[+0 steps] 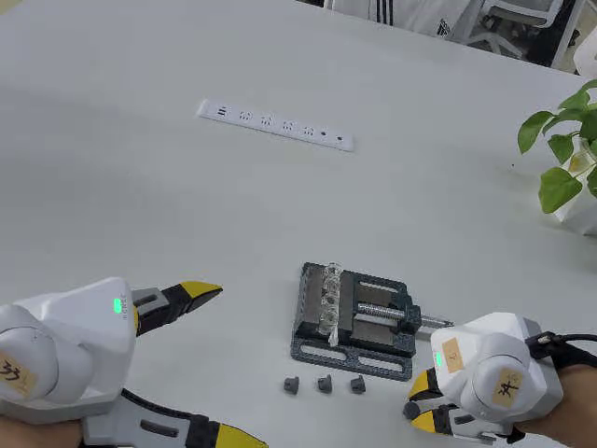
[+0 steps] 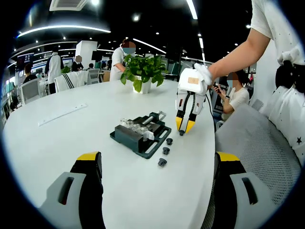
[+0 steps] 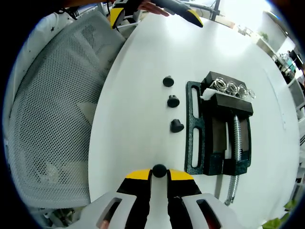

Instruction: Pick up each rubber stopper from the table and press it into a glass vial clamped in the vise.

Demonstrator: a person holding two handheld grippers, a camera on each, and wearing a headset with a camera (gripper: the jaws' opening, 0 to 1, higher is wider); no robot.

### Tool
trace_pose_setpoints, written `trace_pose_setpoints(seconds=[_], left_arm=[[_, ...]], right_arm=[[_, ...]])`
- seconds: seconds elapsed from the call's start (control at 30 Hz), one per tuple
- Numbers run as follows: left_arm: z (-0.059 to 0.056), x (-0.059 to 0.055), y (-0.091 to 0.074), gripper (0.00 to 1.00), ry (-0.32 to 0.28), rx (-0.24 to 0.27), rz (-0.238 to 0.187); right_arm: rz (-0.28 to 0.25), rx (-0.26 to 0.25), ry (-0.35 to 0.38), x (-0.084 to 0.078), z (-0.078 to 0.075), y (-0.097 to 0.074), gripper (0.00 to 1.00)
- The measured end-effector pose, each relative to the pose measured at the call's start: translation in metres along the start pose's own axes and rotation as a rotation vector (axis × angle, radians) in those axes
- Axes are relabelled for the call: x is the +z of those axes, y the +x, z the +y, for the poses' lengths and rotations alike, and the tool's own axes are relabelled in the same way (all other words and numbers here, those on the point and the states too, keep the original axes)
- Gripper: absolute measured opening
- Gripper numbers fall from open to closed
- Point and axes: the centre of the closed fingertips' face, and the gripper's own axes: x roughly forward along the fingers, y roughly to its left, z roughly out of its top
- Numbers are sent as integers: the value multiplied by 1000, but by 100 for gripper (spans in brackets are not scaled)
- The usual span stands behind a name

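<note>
Between the right tongs (image 3: 159, 175), seemingly pinched, sits a stopper (image 3: 159, 169); left tongs (image 2: 158, 158) gape wide

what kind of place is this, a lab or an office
Most likely an open-plan office or shared workspace, not a lab: a large round white table, a white mesh office chair beside it, and long curved ceiling strip lights over more desks behind.

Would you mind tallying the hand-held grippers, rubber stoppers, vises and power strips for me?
hand-held grippers: 2, left and right
rubber stoppers: 4, one held by the right
vise: 1
power strip: 1
Total: 8
</note>
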Motion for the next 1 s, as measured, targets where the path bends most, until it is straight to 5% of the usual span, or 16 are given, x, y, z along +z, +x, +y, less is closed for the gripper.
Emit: trace_pose_setpoints(seconds=[1.0], left_arm=[[1, 0, 1, 97, 3, -6, 3]], right_arm=[[-14, 0, 25, 2, -1, -4, 6]])
